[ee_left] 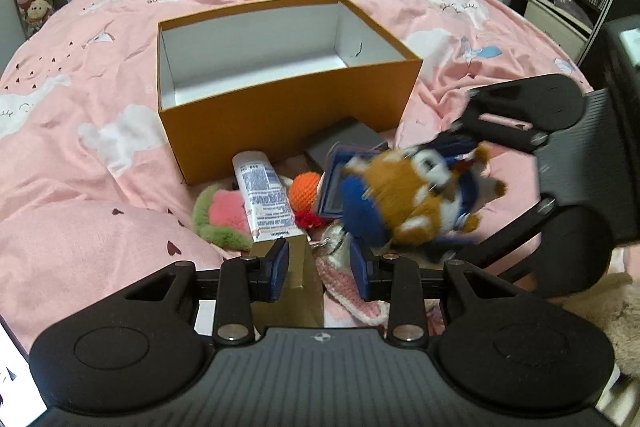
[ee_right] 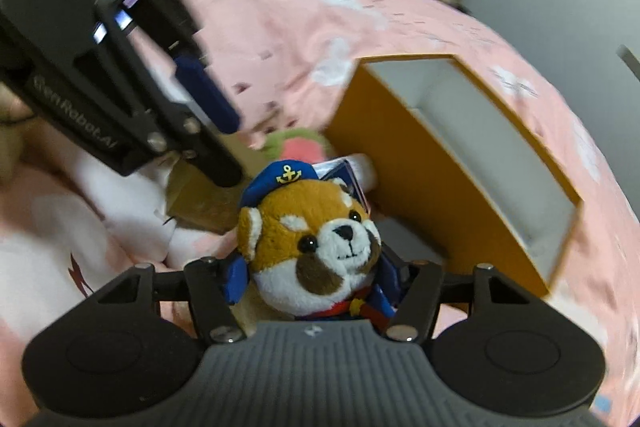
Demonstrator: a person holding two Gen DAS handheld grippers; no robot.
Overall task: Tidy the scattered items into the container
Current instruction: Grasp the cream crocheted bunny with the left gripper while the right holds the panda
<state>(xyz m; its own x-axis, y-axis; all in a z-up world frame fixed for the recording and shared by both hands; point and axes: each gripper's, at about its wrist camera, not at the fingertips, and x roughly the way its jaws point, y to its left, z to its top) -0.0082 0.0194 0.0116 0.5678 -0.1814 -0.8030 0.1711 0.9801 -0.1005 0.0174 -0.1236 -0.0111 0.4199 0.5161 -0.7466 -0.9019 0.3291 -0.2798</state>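
Left wrist view: left gripper [ee_left: 320,269] clamped on a small tan box [ee_left: 294,281] at the near edge of the pile, orange container [ee_left: 280,107] sitting empty just beyond on the bed [ee_left: 80,155], handy for dropping stuff in. Right wrist view: right gripper [ee_right: 312,285] squeezing the sailor-hat plush [ee_right: 316,247] round the body, head poking forward, container off to the right, probably next stop.
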